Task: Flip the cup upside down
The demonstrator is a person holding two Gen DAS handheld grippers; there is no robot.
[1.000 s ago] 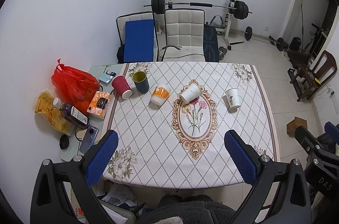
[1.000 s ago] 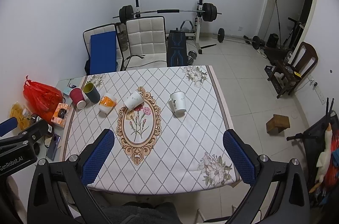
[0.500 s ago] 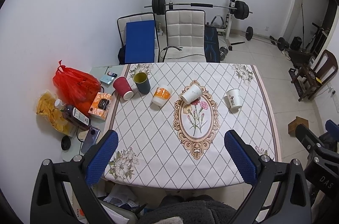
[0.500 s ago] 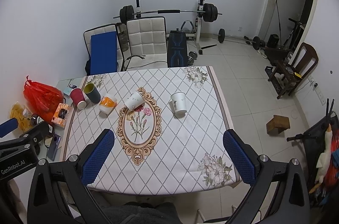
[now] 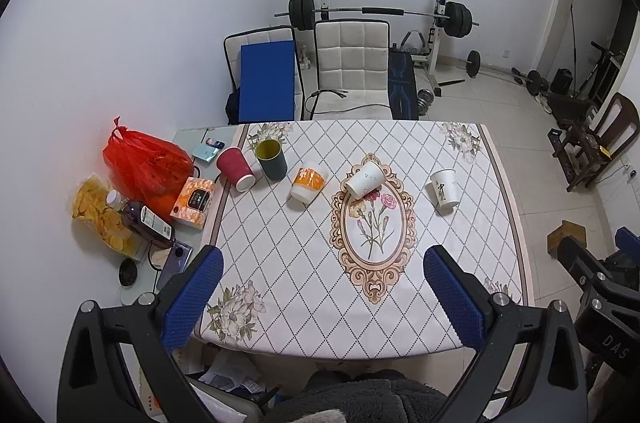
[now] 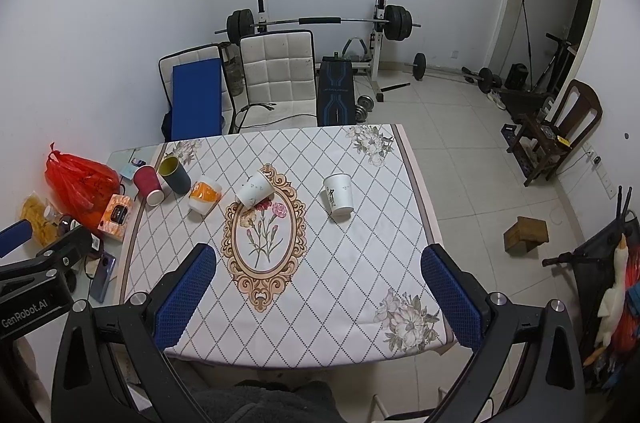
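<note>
Several cups sit in a row across the far half of the table [image 5: 280,263]: a red ribbed cup [image 5: 235,168] [image 6: 148,185], a dark cup with yellow inside [image 5: 271,159] [image 6: 174,175] standing mouth up, an orange-banded white cup [image 5: 307,180] [image 6: 204,197], a white cup tipped on its side [image 5: 364,179] [image 6: 254,188], and a white printed cup [image 5: 444,189] [image 6: 339,199]. My left gripper [image 5: 320,297] and right gripper [image 6: 318,297] are both open and empty, held high over the table's near edge, far from the cups.
Left of the table lie a red plastic bag [image 5: 146,163], an orange box [image 5: 193,203], a dark bottle [image 5: 146,223], a bag of chips [image 5: 98,219] and a phone [image 5: 174,263]. Two white chairs [image 5: 352,67] and a barbell rack [image 5: 380,13] stand behind the table.
Both views have shifted very slightly; the scene has slid a little down in frame. The cups have not moved and both grippers remain open.
</note>
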